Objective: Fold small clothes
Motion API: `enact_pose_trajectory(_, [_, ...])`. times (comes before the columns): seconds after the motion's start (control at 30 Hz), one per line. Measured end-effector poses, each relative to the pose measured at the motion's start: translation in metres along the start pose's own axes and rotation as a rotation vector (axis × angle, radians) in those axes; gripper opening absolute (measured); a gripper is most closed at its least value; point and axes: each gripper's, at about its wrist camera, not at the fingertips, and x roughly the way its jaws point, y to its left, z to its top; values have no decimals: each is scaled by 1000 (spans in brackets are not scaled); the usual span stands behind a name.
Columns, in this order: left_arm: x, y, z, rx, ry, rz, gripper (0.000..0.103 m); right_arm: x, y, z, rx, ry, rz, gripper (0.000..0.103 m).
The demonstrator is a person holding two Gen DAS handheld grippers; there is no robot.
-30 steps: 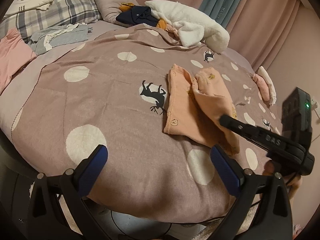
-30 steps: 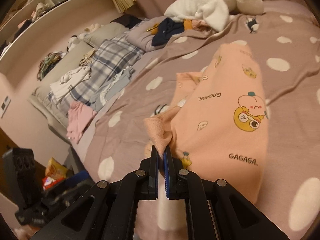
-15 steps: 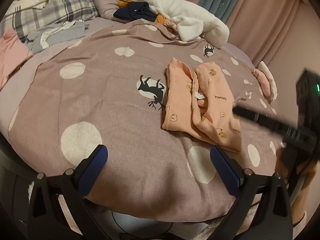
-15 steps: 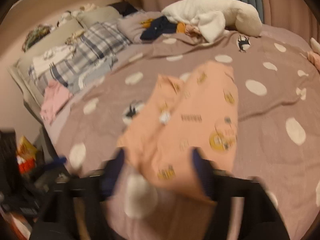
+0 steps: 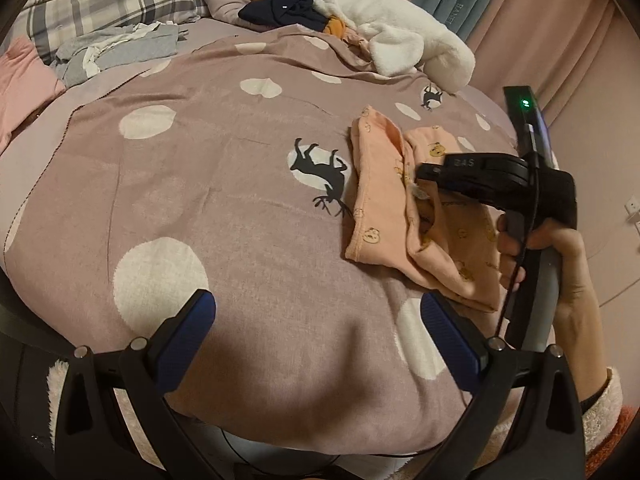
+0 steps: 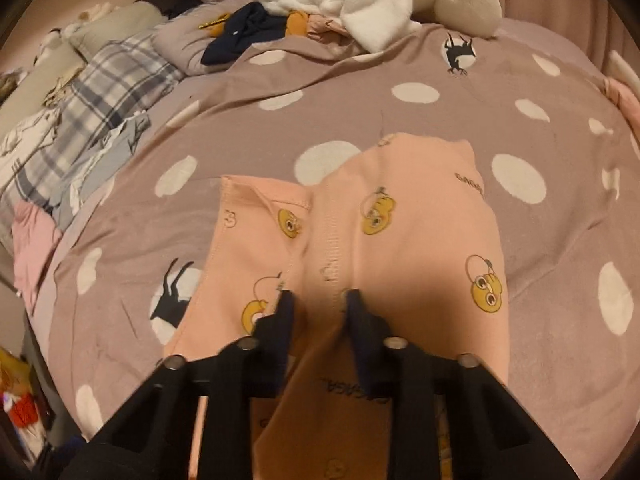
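Peach garment point(image 6: 400, 248) lay folded on our bedspread point(image 5: 208, 208); right gripper point(image 6: 316, 298) was closing over a ridge of it, left gripper point(image 5: 316, 316) gaped empty.

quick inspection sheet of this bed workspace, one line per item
surface: bed cover, mauve with white dots and black deer prints.
job's things: peach garment, partly folded, lying flat on the cover.
clutter: white plush, navy cloth, plaid pillow, grey clothes, pink cloth.
grippers: left claw open over bare cover, holding nothing; right claw closing over the garment, pads not yet pressing it.
cables: black cable running down the right claw's handle.
surroundings: curtains, pink and teal, behind the bed.
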Motion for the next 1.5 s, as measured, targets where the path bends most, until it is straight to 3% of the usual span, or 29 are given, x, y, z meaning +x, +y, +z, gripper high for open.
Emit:
enact_pose_trajectory(0.03, [1, 0, 0, 2, -2, 9, 102, 0, -4, 0, 16, -4, -9, 8])
enact_pose_trajectory(0.17, [1, -3, 0, 11, -4, -11, 102, -6, -16, -1, 82, -3, 61, 8])
enact_pose_trajectory(0.27, [0, -4, -1, 14, -4, -19, 102, -5, -12, 1, 66, 31, 16, 8])
enact_pose_trajectory(0.3, [0, -3, 0, 15, -2, -18, 102, -5, -9, 3, 75, 38, 8, 11])
enact_pose_trajectory(0.37, [1, -2, 0, 15, 0, -12, 102, -4, -2, 5, 79, 46, 42, 44])
enact_pose_trajectory(0.4, [1, -2, 0, 15, -1, -11, 102, -2, 2, 6, 70, 46, 49, 51])
enact_pose_trajectory(0.43, [1, -1, 2, 17, -6, -16, 102, 0, 9, 6, 51, 44, 35, 58])
enact_pose_trajectory(0.5, [-1, -1, 4, 21, -18, -37, 102, 4, 24, 3, -14, 31, -51, 59])
enact_pose_trajectory(0.57, [-3, -1, 7, 21, -37, -62, 102, 10, 32, 1, -64, 27, -150, 35])
enact_pose_trajectory(0.6, [-5, -1, 8, 20, -46, -74, 102, 16, 32, 1, -69, 39, -196, 30])
enact_pose_trajectory(0.73, [-6, -2, 12, 10, -65, -103, 102, 18, 19, 3, -9, 40, -190, 16])
enact_pose_trajectory(0.87, [-3, -3, 12, 17, -51, -89, 102, 10, 7, 5, 61, 32, -111, 15])
enact_pose_trajectory(1.1, [-7, -4, 10, 27, -66, -112, 102, -9, -19, 11, 247, -1, 105, 10])
enact_pose_trajectory(1.27, [-12, -6, 12, 30, -78, -122, 102, -28, -17, 20, 259, -59, 154, 10])
enact_pose_trajectory(1.37, [-16, -8, 11, 45, -89, -129, 102, -36, -15, 24, 277, -78, 240, 10])
enact_pose_trajectory(1.5, [-15, -6, 11, 22, -81, -146, 102, -32, 3, 28, 222, -62, 301, 10])
